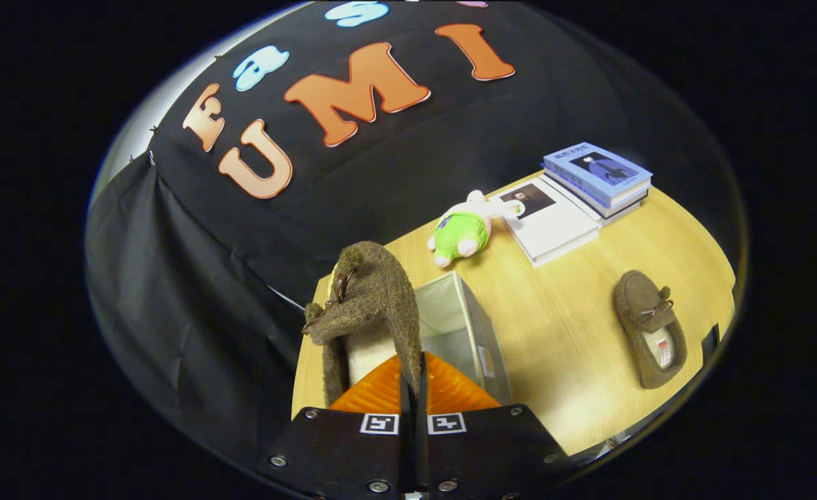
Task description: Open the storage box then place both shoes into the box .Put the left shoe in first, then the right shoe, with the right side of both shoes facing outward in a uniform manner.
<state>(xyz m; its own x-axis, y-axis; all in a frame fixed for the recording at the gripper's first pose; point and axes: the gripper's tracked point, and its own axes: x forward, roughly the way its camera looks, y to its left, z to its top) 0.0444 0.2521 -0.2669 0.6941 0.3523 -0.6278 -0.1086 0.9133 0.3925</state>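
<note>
My gripper point(414, 375) is shut on the side wall of a brown felt shoe point(370, 305), which hangs lifted with its toe pointing away from me and its pale lining facing the fingers. Just beyond and to the right of this shoe stands the open storage box point(474, 326), light grey, with its inside showing. The second brown shoe point(647, 330) lies flat on the wooden table point(561, 347) well to the right of the box, its opening facing up and a lace bow on top.
A plush toy in a green outfit point(464, 232) lies beyond the box. A stack of books point(599, 180) and a flat white book point(550, 219) rest at the table's far right. Black cloth walls the booth behind and to the left.
</note>
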